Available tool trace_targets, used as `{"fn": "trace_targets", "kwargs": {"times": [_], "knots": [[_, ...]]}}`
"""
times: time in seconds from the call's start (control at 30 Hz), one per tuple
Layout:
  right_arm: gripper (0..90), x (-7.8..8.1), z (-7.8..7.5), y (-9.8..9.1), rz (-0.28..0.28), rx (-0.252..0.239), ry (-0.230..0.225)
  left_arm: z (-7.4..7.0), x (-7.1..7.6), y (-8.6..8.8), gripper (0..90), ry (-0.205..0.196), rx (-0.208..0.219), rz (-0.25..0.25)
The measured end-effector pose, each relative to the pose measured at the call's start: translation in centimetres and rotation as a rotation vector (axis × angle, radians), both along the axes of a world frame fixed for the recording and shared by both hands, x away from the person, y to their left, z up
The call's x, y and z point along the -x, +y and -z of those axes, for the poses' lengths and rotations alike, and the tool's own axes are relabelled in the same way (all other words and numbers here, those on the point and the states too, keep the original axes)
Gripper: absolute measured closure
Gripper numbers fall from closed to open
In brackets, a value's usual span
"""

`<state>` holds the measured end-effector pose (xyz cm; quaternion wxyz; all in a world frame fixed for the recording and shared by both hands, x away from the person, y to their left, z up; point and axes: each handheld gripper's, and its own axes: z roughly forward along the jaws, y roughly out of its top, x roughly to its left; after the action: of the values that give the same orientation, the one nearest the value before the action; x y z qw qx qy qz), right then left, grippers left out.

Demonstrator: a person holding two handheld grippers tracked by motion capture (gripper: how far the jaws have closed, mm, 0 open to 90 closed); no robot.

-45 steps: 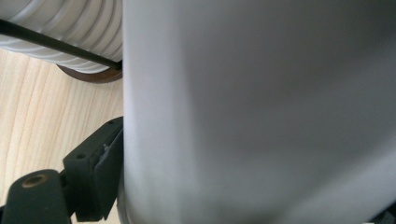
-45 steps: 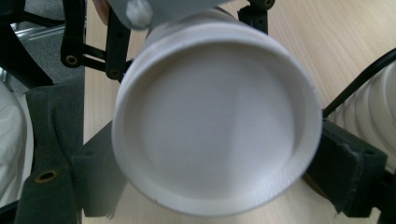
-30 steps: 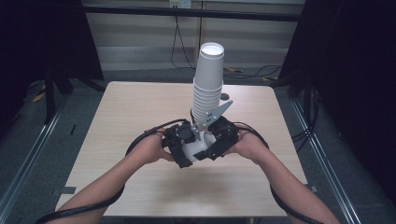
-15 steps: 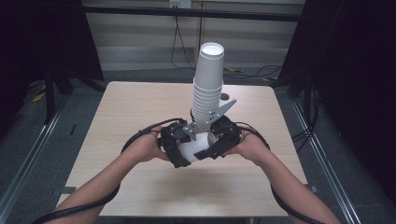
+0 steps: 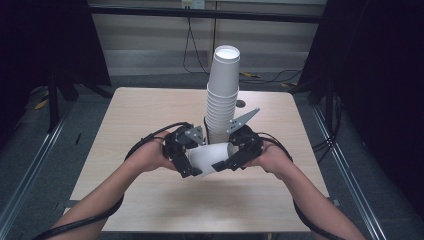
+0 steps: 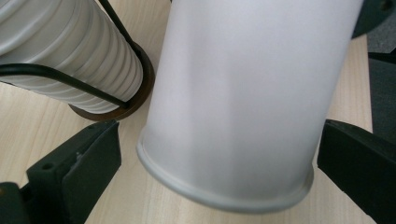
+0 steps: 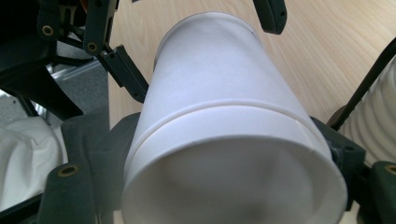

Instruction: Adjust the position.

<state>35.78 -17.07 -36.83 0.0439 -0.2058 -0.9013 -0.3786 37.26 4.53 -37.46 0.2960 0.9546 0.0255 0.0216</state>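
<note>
Right tongs (image 5: 226, 161): clenched on the bottom end of the paper cup (image 5: 209, 158); their jaws have just been closing, with the cup between them.
Left tongs (image 5: 186, 159): released; the black jaws stand either side of the cup's rim end with a gap on both sides in the left gripper view.
Paper cup: white, lying sideways between the two tongs, just above the desk (image 5: 150, 110).
Cup stack (image 5: 222, 95): tall and upright in a dark holder, just behind both tongs.
</note>
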Motion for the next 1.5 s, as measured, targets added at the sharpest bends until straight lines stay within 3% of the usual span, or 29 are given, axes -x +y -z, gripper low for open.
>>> {"fn": "trace_targets", "kwargs": {"times": [0.07, 0.4, 0.57, 0.9, 1.07, 1.5], "knots": [[23.1, 0.0, 0.0, -0.3, 0.01, -0.01, 0.001, 0.1, -0.1, 0.3, 0.0, 0.008, 0.029, -0.009], [22.9, 0.1, 0.5, -1.2, 0.035, -0.021, 0.01, 0.7, -0.2, 0.9, 0.0, 0.037, 0.063, -0.035], [22.7, 0.1, 0.5, -1.4, 0.034, -0.035, 0.004, 1.4, -0.2, 1.2, 0.0, 0.066, 0.114, -0.055], [22.6, 0.1, 0.5, -1.3, 0.034, -0.058, 0.013, 2.4, 0.0, 1.1, 0.0, 0.084, 0.185, -0.063], [22.6, 0.1, 0.5, -1.3, 0.03, -0.062, 0.013, 2.7, 0.0, 1.2, 0.0, 0.106, 0.196, -0.072], [22.4, 0.0, 0.7, -1.1, 0.024, -0.067, 0.022, 2.9, 0.1, 0.9, 0.0, 0.092, 0.197, -0.061]]}}
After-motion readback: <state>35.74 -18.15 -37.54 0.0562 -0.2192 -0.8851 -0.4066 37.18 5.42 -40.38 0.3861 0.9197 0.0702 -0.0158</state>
